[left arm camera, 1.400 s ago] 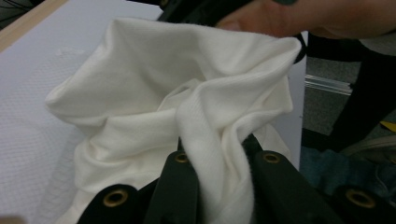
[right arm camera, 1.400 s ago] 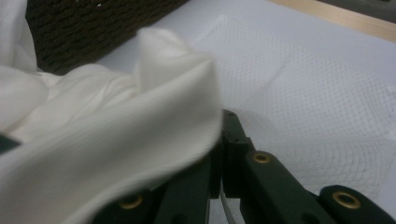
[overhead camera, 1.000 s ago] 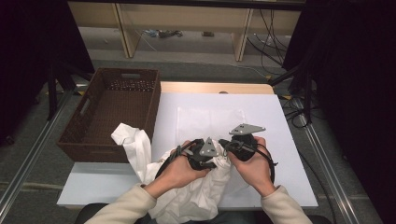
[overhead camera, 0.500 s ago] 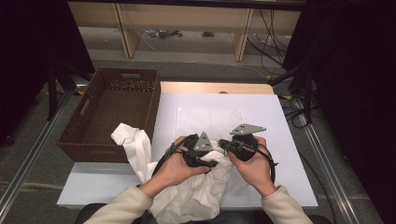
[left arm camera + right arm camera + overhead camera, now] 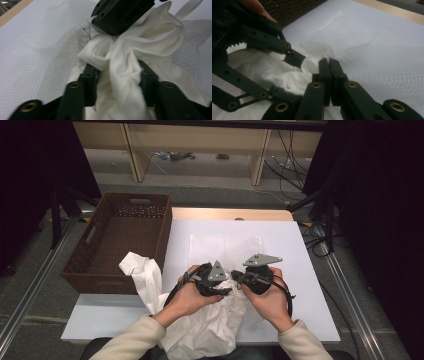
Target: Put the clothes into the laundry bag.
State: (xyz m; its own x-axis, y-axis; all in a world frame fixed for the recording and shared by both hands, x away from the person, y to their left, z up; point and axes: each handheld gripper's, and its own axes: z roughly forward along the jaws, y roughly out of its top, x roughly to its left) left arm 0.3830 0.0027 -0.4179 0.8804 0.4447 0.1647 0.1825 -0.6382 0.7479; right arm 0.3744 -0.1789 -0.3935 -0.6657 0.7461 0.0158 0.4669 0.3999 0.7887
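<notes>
White cloth point(image 5: 210, 330), a bunched-up garment by the look of it, spills over the near edge of the table point(image 5: 115, 320) between the person's forearms, and one end trails up and left toward the brown wicker basket point(image 5: 120, 245). Pretty crumpled, lots of folds.

Left gripper point(image 5: 220, 287) sits just past the middle of that pile, held in the left hand point(image 5: 187, 297). In the left gripper view its jaws have a thick twist of the cloth between them and the fabric fills the gap edge to edge; the jaws have just been closing and look clamped on that fold. Right gripper point(image 5: 240, 279) is right beside it, held in the right hand point(image 5: 267, 295), the two tips nearly meeting over the cloth. In the right gripper view its jaws are pressed flat together, pinching the edge of the mesh bag point(image 5: 372, 47) where it meets the cloth.

That mesh bag is a white, see-through net thing lying flat on the white table top just beyond the grippers, its near edge lifted up where the grippers are. From the left gripper view some of the cloth seems to sit against or under the netting, but I can't tell if it's actually inside.

Basket stands at the far left, hanging off the table's left side. Beyond the table there's a wooden frame point(image 5: 260, 155) and cables point(image 5: 175, 156) on the floor.
</notes>
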